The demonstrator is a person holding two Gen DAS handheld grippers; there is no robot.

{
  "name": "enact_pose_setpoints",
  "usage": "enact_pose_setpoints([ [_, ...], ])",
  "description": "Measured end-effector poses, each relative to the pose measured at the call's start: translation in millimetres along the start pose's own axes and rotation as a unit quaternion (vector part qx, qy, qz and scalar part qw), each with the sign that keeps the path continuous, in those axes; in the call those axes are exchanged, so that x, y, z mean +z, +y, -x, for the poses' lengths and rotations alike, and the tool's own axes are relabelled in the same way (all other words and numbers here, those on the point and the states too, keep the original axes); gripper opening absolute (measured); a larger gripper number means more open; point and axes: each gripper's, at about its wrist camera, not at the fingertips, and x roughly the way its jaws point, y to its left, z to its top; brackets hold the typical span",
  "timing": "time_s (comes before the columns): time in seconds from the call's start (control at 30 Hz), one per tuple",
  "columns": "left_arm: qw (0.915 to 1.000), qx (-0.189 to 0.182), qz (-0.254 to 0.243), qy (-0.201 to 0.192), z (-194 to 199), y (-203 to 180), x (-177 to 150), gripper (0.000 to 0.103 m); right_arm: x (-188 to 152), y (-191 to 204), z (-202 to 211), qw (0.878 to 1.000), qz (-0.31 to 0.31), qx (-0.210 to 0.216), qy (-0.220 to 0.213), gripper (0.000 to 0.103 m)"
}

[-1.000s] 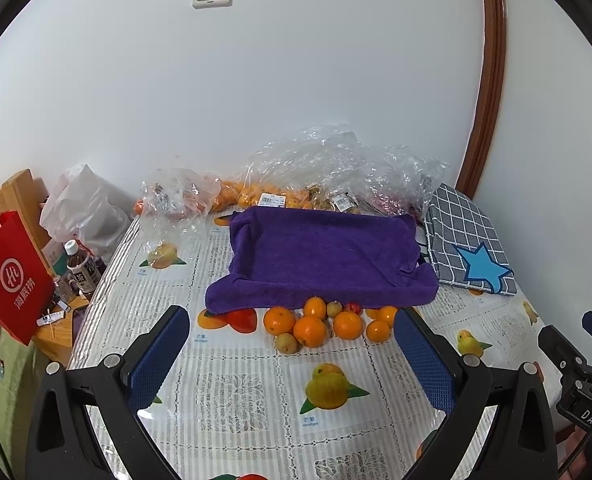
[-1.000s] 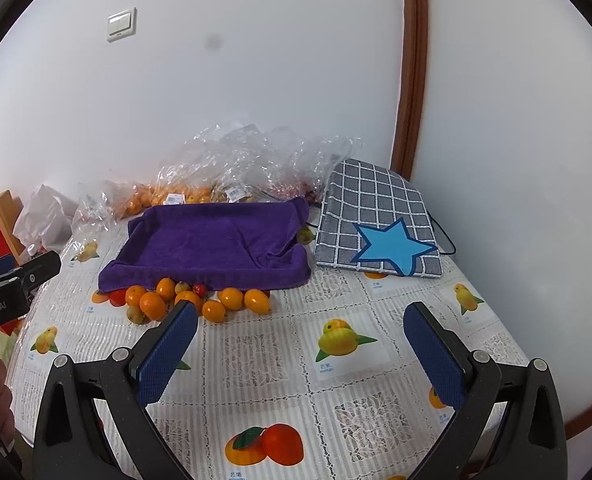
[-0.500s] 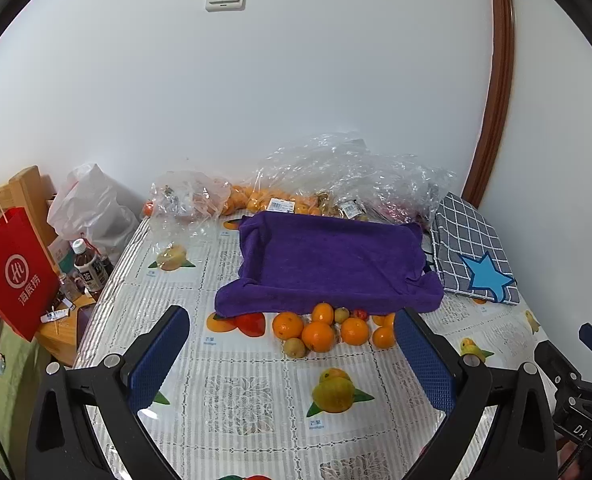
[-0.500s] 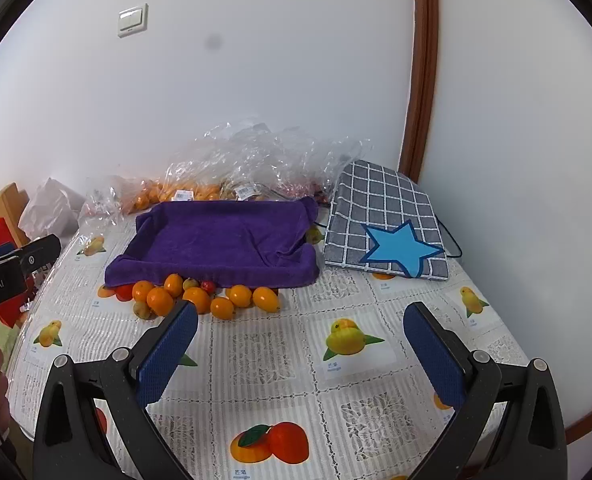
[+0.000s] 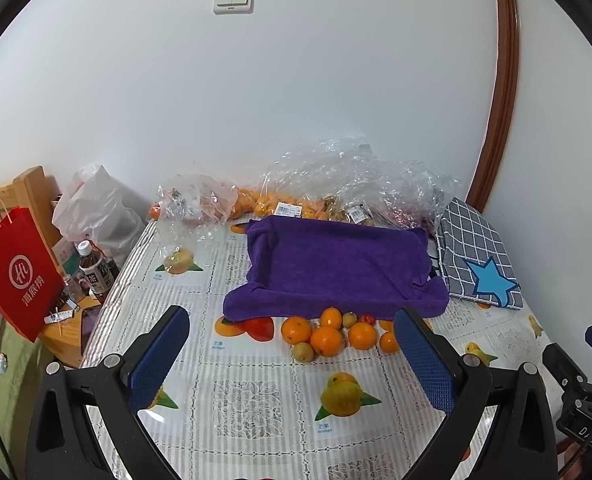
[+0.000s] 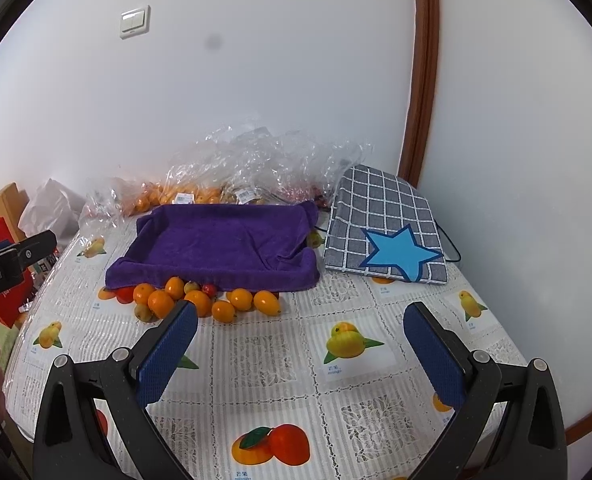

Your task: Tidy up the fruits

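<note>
A cluster of loose fruit (image 5: 328, 340) (image 6: 200, 300), several oranges, small yellow-green fruits and a small red one, lies on the table in front of a tray draped in purple cloth (image 5: 336, 264) (image 6: 224, 244). My left gripper (image 5: 292, 364) hangs open above the table, short of the fruit, nothing between its blue pads. My right gripper (image 6: 300, 348) is open too, held right of the fruit and nearer me. The left gripper's body (image 6: 4, 264) shows at the left edge of the right wrist view.
Clear plastic bags with more oranges (image 5: 280, 204) (image 6: 232, 176) lie against the wall. A grey checked cushion with a blue star (image 5: 480, 264) (image 6: 384, 232) sits right of the tray. A red paper bag (image 5: 16, 272) and bottles (image 5: 92, 272) stand beyond the left table edge.
Both grippers have drawn back and up a little, so tray and fruit look smaller and lower. Both stay open; no fruit has moved.
</note>
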Motion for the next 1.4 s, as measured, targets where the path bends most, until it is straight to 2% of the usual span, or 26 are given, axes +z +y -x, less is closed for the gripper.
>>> enact_pose_setpoints([
  [0.53, 1.0, -0.009, -0.003, 0.002, -2, 1, -2, 0.103, 0, -2, 7, 1.0, -0.003, -0.011, -0.011, 0.101],
  [0.77, 0.9999, -0.01, -0.008, 0.007, -14, 3, -6, 0.103, -1, -4, -4, 1.0, -0.005, -0.005, -0.006, 0.101],
  [1.07, 0.9992, -0.001, -0.016, 0.037, -66, 22, -20, 0.102, -11, 3, -62, 1.0, 0.019, -0.003, 0.019, 0.098],
  [1.13, 0.9989, 0.001, -0.015, 0.045, -79, 27, -23, 0.099, -13, 4, -76, 0.999, 0.023, 0.001, 0.026, 0.098],
  [1.2, 0.9985, -0.005, -0.01, 0.054, -90, 33, -25, 0.091, -16, 5, -90, 0.999, 0.024, 0.007, 0.037, 0.096],
  [1.4, 0.9976, -0.003, -0.002, 0.069, -116, 50, -27, 0.09, -26, 9, -134, 0.996, 0.021, 0.018, 0.082, 0.088],
])
